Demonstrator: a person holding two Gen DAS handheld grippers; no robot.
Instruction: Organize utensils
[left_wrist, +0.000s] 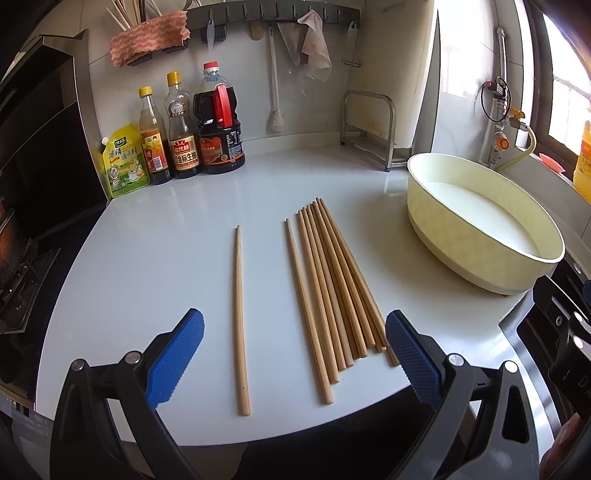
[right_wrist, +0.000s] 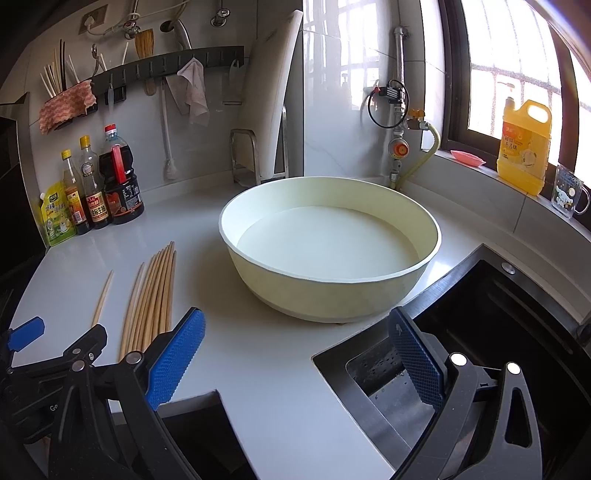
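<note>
**Chopsticks laid out on counter, both grippers empty**

Bundle of chopsticks (left_wrist: 334, 291) lies near the counter's (left_wrist: 166, 236) front edge; single chopstick (left_wrist: 240, 317) apart on its left; cream basin (right_wrist: 328, 254) to the right, beside the sink (right_wrist: 491, 332); sauce bottles (left_wrist: 184, 129) at back-left corner; left gripper (left_wrist: 293, 360) spread wide, holding nothing; right gripper (right_wrist: 295, 360) likewise released.

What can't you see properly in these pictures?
- Chopsticks, left wrist view: the near ends of the rightmost ones are hidden behind the left gripper.
- Bottles, right wrist view: labels too small to read.
- Sink, right wrist view: partly covered by the right gripper.
</note>
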